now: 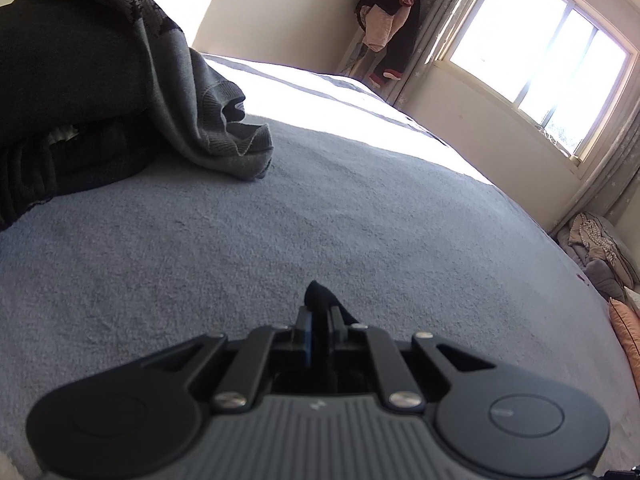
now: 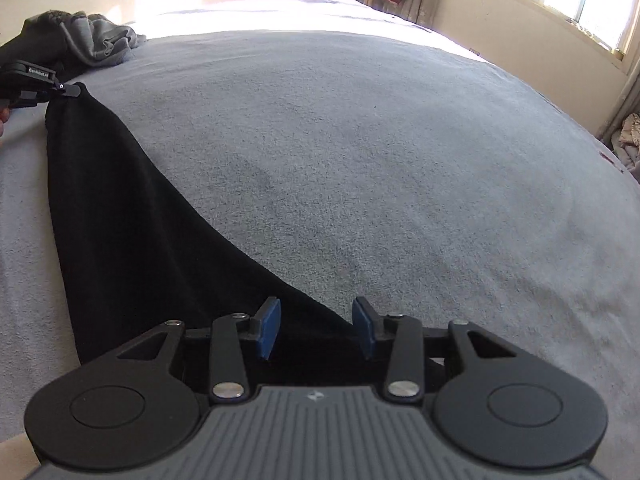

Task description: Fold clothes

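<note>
A black garment (image 2: 132, 216) lies stretched across the grey bed cover (image 2: 360, 160), from far left to the near middle. My left gripper (image 1: 319, 318) is shut on one corner of it; a tuft of black cloth (image 1: 320, 296) sticks out between the pads. In the right wrist view the left gripper (image 2: 74, 89) pinches the far corner. My right gripper (image 2: 316, 328) is open, its blue pads (image 2: 269, 330) on either side of the garment's near edge, not closed on it.
A pile of grey and dark clothes (image 1: 100, 92) lies on the bed at the far left, also in the right wrist view (image 2: 92, 44). A window (image 1: 532, 52) and hanging clothes (image 1: 392, 20) are on the far wall. Pillows (image 1: 600, 248) lie at the right edge.
</note>
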Action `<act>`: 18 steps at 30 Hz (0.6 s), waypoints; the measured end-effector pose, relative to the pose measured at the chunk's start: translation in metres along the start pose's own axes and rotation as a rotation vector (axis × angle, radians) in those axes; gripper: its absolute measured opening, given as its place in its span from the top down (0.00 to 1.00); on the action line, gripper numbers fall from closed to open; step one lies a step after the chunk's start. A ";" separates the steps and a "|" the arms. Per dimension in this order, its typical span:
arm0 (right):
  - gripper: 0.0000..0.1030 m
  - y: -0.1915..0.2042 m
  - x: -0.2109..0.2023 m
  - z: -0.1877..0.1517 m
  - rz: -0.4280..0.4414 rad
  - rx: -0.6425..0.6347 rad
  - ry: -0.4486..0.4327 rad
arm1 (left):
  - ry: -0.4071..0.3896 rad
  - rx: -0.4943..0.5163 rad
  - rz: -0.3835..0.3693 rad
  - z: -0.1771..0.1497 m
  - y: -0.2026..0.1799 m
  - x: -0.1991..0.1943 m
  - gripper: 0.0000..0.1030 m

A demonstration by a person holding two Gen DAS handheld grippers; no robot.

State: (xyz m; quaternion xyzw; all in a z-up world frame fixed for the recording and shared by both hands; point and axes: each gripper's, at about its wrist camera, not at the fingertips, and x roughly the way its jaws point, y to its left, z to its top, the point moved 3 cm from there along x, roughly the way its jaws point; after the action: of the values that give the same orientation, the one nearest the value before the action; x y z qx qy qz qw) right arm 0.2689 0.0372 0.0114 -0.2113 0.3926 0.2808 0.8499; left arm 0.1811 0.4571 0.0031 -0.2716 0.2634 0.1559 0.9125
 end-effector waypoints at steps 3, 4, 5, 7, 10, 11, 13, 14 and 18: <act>0.97 0.008 0.000 0.000 -0.022 -0.041 0.007 | 0.001 0.004 0.008 -0.001 0.000 0.000 0.93; 0.96 0.009 -0.004 0.002 -0.033 -0.043 -0.004 | -0.004 0.006 0.010 0.000 -0.001 -0.001 0.93; 0.96 0.009 -0.008 0.006 -0.064 -0.043 -0.039 | -0.012 0.007 0.012 0.000 -0.001 -0.002 0.93; 1.00 0.009 -0.016 0.012 -0.111 -0.020 -0.112 | -0.021 0.014 0.017 0.001 -0.001 -0.003 0.93; 1.00 0.007 -0.010 0.013 -0.167 0.028 -0.149 | -0.006 0.048 0.039 -0.004 -0.003 0.001 0.93; 1.00 0.010 0.000 0.007 -0.184 0.000 -0.120 | 0.001 0.061 0.047 -0.007 -0.004 0.003 0.93; 1.00 0.016 0.016 -0.003 -0.215 -0.048 -0.069 | 0.003 0.055 0.044 -0.007 -0.003 0.003 0.92; 0.99 0.011 0.008 -0.003 -0.197 -0.019 -0.090 | 0.002 0.046 0.037 -0.006 -0.003 0.002 0.92; 0.67 -0.019 -0.027 -0.008 -0.148 0.102 -0.161 | 0.005 0.047 0.038 -0.006 -0.002 0.001 0.92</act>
State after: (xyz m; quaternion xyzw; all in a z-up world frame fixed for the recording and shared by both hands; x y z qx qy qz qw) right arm 0.2626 0.0101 0.0304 -0.1731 0.3202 0.2133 0.9067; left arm 0.1808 0.4518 -0.0012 -0.2455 0.2744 0.1664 0.9148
